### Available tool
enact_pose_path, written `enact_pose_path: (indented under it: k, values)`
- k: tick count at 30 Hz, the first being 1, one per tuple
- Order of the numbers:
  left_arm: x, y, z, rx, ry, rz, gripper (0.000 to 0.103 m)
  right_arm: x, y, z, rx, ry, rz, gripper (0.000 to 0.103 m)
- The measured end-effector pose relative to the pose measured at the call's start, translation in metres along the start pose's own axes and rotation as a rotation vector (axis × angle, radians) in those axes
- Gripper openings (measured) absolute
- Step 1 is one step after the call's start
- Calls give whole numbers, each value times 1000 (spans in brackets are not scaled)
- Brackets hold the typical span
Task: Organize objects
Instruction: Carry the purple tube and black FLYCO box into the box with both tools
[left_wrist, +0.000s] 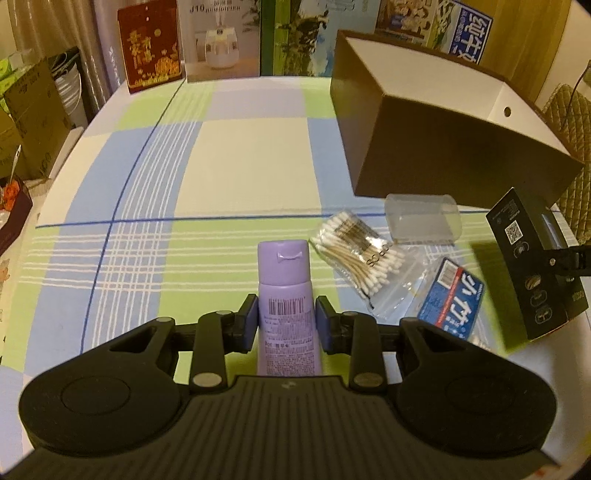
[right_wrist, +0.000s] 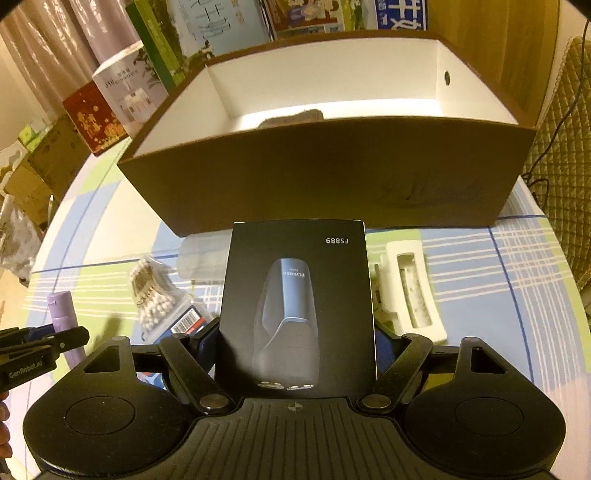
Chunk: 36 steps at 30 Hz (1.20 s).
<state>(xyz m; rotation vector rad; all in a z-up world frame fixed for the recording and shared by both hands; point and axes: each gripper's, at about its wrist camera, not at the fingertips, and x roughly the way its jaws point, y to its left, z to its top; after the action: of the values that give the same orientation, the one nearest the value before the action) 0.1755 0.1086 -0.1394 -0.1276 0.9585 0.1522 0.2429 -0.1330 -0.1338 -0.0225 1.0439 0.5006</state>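
Checked-cloth counter (left_wrist: 236, 155): left gripper (left_wrist: 285, 321) clamps lilac tube (left_wrist: 286, 295), barcode up; right gripper (right_wrist: 295, 343) clamps black FS889 shaver box (right_wrist: 299, 302), glossy.

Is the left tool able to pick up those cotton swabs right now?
Probably not yet. The left tool is shut on the purple bottle, so it has no free grip. The swabs lie uncovered just to its right, so once the bottle is put down the way looks open.

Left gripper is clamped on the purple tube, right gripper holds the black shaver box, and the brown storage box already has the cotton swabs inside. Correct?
Not quite. The cotton swabs lie on the table, outside the brown storage box, as the left wrist view shows. The left gripper on the purple tube and right gripper holding the black shaver box are right.
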Motion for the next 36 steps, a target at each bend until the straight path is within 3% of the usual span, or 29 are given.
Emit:
enact_pose_path:
  k: [19,36]
  values:
    - [-54,-32,27,49,-116,-49,27,-47,-11,11,2,-100,33,76]
    - [-77,-79,100,142,-238,-115,27,-85,-26,71,-39,-228,48,76]
